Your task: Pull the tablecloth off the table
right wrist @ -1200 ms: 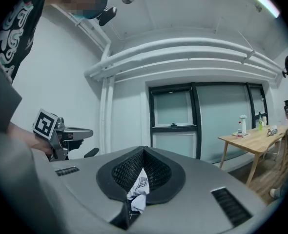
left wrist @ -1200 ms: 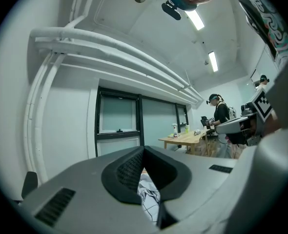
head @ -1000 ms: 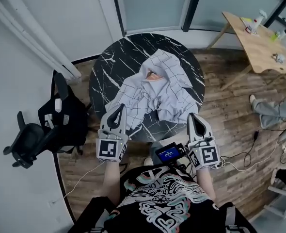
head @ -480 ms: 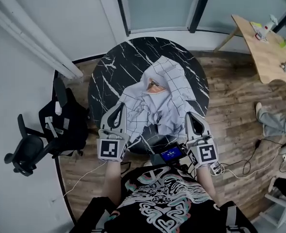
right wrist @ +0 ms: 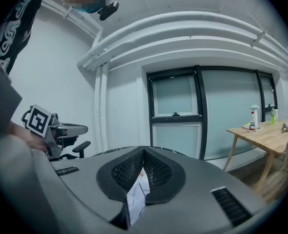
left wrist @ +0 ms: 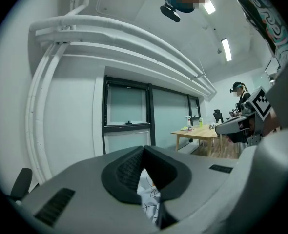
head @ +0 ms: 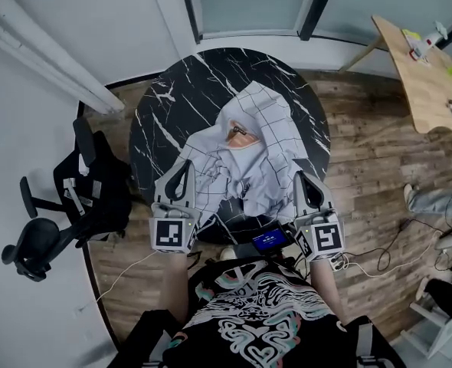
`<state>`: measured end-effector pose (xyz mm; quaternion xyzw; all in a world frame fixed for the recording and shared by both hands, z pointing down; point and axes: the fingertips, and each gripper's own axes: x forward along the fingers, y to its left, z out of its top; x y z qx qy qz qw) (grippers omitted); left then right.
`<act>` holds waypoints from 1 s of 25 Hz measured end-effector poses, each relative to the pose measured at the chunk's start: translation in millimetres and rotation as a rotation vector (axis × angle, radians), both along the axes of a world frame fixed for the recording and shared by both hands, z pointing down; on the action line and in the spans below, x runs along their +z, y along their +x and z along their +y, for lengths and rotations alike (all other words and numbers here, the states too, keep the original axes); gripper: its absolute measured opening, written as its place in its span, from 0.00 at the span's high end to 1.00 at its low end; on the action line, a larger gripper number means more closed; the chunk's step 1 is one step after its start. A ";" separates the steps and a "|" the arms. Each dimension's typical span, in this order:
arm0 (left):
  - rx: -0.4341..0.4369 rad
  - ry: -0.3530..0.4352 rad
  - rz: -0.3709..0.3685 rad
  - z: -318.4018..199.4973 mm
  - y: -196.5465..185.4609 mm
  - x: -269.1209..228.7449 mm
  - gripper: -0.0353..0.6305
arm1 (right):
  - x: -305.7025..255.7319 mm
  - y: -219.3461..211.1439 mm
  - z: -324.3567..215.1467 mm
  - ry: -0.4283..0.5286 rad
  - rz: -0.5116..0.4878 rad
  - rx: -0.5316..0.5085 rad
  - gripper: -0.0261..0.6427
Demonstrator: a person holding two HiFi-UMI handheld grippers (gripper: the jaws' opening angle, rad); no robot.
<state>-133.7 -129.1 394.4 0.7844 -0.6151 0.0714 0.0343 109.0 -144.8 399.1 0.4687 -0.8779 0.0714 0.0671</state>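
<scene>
At desk's near edge, left tool (head: 185,169) and right tool (head: 299,178) are each clamped tight on the white grid-printed tablecloth (head: 249,140). It's soft and bunched in folds over the round black white-veined marble desk (head: 188,83). Looks mid-pull. Next move probably needs a steady draw toward the body until the cloth slides clear.

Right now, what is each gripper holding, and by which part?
Both hold the tablecloth. The left gripper pinches its near edge on the left, and the right gripper pinches its near edge on the right.
</scene>
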 end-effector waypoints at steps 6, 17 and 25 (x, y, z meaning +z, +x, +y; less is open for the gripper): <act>-0.001 -0.043 0.005 0.4 3.6 22.4 0.93 | 16.4 -1.0 -3.7 -0.041 0.000 -0.014 0.97; -0.024 -0.126 -0.031 -1.6 6.2 60.5 0.93 | 50.6 2.2 -7.6 -0.119 0.023 -0.012 0.97; 0.000 -0.178 -0.036 -5.3 11.5 85.0 0.93 | 72.8 -0.3 -12.9 -0.167 0.042 -0.028 0.96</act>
